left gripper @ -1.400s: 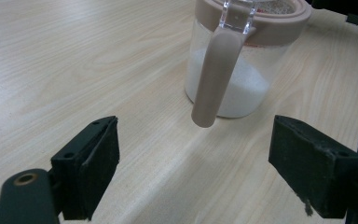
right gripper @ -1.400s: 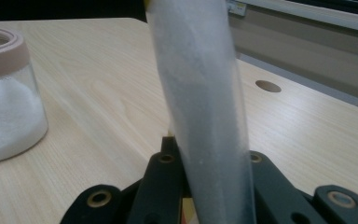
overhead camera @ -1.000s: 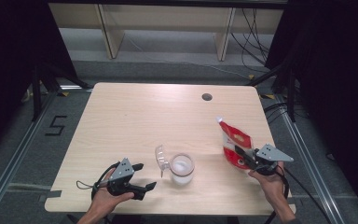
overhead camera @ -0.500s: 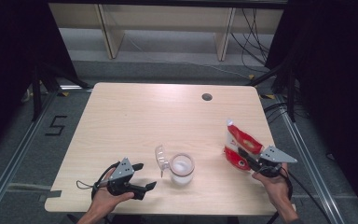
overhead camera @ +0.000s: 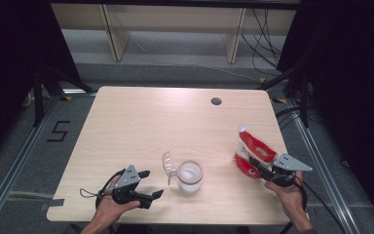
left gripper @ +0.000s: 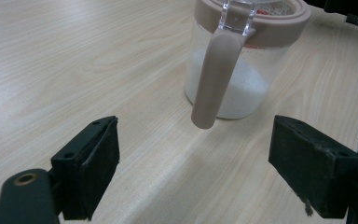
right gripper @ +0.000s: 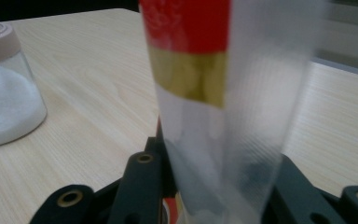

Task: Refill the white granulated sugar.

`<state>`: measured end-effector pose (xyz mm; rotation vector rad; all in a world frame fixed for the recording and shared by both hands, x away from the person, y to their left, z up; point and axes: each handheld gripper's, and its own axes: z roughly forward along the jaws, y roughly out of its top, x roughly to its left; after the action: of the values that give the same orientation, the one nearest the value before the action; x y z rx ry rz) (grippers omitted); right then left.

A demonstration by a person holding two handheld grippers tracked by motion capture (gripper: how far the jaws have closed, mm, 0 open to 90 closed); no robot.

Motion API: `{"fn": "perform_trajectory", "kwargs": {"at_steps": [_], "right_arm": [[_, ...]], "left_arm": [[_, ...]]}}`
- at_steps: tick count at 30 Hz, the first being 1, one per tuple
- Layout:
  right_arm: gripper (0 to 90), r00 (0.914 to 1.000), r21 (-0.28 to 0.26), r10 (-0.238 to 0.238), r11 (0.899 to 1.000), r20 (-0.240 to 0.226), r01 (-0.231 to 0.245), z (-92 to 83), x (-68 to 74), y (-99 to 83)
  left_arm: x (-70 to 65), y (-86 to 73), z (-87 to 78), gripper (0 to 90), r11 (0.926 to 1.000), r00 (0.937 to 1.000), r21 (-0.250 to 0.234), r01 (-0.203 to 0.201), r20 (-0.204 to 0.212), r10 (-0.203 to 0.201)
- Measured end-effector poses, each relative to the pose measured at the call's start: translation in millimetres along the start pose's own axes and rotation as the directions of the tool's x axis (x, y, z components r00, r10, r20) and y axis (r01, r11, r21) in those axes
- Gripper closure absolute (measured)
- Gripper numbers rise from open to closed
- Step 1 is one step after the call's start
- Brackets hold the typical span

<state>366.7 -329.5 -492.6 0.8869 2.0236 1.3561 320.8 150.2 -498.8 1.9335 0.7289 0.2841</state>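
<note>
A glass jar (overhead camera: 190,176) half full of white powder stands near the table's front edge, its clear lid flap (overhead camera: 167,165) swung open to the left. My left gripper (overhead camera: 152,184) lies open just left of it, and the left gripper view looks between the wide jaws at the jar (left gripper: 261,70) and its hanging beige strap (left gripper: 214,79). A red and white pouch (overhead camera: 255,148) stands at the right. My right gripper (overhead camera: 256,166) holds its lower end. Its jaws have just been opening, and the pouch (right gripper: 200,70) still fills the gap between them against both pads.
The light wooden table (overhead camera: 151,122) has a small dark round hole (overhead camera: 216,101) near its far edge. Dark curtains stand at both sides, and a shelf unit with cables lies beyond the table. The jar (right gripper: 4,102) sits well left of the pouch.
The pouch has swung from leaning left to more upright and shifted slightly right with the right hand. The left gripper and the jar have stayed put.
</note>
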Motion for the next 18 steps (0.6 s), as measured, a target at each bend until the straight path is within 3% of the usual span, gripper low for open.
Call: {"fn": "perform_trajectory", "kwargs": {"at_steps": [2, 4, 6, 8, 10, 11, 12, 14, 15, 16, 18], "right_arm": [[68.6, 0.9999, -0.005, 0.012, 1.0, -0.004, -0.012, -0.9, 1.2, 0.8], [66.2, 0.9982, 0.001, 0.059, 0.998, -0.006, -0.059, -2.5, 5.7, 2.1], [61.2, 0.9989, -0.011, 0.048, 0.999, -0.001, -0.048, -2.3, 5.6, 2.9], [58.1, 0.9966, -0.009, 0.081, 0.997, -0.01, -0.081, -4.1, 7.6, 3.2], [53.0, 0.9977, -0.017, 0.068, 0.998, -0.003, -0.068, -4.6, 8.4, 3.8], [50.5, 0.9999, -0.026, 0.013, 1.0, -0.01, -0.013, -4.7, 6.2, 4.4], [48.1, 0.9976, -0.026, 0.069, 0.997, -0.002, -0.069, -5.2, 10.0, 5.0], [45.3, 0.9977, -0.029, 0.068, 0.997, 0.003, -0.068, -7.2, 9.5, 6.8], [43.7, 0.9958, -0.056, 0.092, 0.994, 0.008, -0.091, -7.0, 11.1, 7.4], [42.5, 0.9972, -0.057, 0.073, 0.996, 0.018, -0.072, -8.6, 9.7, 8.1], [39.1, 0.9948, -0.06, 0.101, 0.993, 0.015, -0.099, -11.6, 10.4, 9.5]], "left_arm": [[0.0, 0.0, 0.0, 15.8, 1.0, 1.0, 0.0, 0.0, 0.0, 0.0], [0.0, 0.0, 0.0, 15.8, 1.0, 1.0, 0.001, -0.001, 0.0, 0.001], [0.0, 0.0, 0.0, 15.8, 1.0, 1.0, 0.0, 0.0, 0.0, 0.0], [-0.2, 0.1, -0.3, 15.8, 1.0, 1.0, 0.001, 0.0, -0.005, 0.0], [-0.2, 0.2, -0.4, 15.8, 1.0, 1.0, 0.002, -0.001, -0.005, 0.001], [-0.3, 0.1, -0.3, 15.8, 1.0, 1.0, 0.002, 0.0, -0.006, 0.0], [-0.3, 0.1, -0.2, 15.8, 1.0, 1.0, 0.002, 0.0, -0.005, 0.0], [-0.3, 0.2, -0.2, 15.8, 1.0, 1.0, 0.002, -0.002, -0.005, 0.002], [-0.3, 0.1, -0.2, 15.8, 1.0, 1.0, 0.003, -0.001, -0.005, 0.001], [-0.3, 0.2, -0.3, 15.8, 1.0, 1.0, 0.002, -0.001, -0.006, 0.001], [-0.2, 0.2, -0.3, 15.8, 1.0, 1.0, 0.001, 0.0, -0.006, 0.0]]}}
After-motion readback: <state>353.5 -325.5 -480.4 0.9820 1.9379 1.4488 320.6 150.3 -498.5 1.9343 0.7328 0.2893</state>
